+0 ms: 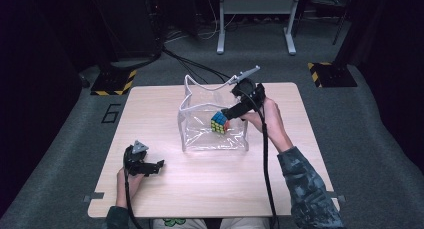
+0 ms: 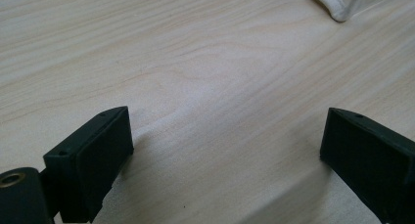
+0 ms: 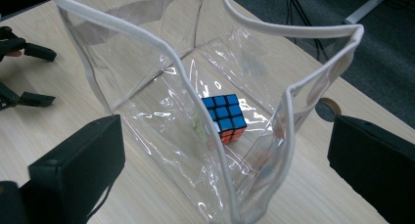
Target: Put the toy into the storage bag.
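Clear plastic bag [image 3: 147,94], puzzle cube [image 3: 224,117] inside

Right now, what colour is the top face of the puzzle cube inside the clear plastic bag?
Blue, with black grid lines; the puzzle cube shows best in the right gripper view.

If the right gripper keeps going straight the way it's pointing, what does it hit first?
Probably the white-trimmed rim of the clear plastic bag, then the multicoloured puzzle cube lying inside; depth is hard to judge. The right gripper is open.
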### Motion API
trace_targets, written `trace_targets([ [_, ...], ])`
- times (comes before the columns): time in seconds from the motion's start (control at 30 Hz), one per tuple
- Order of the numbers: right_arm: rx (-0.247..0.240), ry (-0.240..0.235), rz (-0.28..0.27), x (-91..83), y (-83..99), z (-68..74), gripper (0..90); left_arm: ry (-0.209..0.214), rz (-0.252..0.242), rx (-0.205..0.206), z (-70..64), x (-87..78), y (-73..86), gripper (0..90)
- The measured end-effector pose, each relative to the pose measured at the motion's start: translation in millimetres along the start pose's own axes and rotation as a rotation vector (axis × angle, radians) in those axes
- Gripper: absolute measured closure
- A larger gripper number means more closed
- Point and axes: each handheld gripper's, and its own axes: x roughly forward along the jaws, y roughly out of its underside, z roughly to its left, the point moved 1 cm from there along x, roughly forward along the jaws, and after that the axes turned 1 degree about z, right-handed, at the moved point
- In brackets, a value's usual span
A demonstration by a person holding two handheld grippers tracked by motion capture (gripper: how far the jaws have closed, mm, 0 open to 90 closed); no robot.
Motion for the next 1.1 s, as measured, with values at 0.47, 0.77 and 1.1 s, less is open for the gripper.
trace_targets([
  [0.47,0.047,0.024,-0.016,-16.7,45.4,-2.9,0.1,0.000,-0.004,-0.008,-0.5,0.3,0.1,5.0],
  [0.77,0.044,0.049,-0.022,-20.1,70.7,1.9,0.2,-0.001,-0.002,-0.004,-0.3,0.2,0.0,5.1],
  [1.1,0.029,0.098,-0.004,-19.5,97.0,8.5,0.2,-0.002,-0.001,-0.001,-0.1,0.1,0.0,5.0],
])
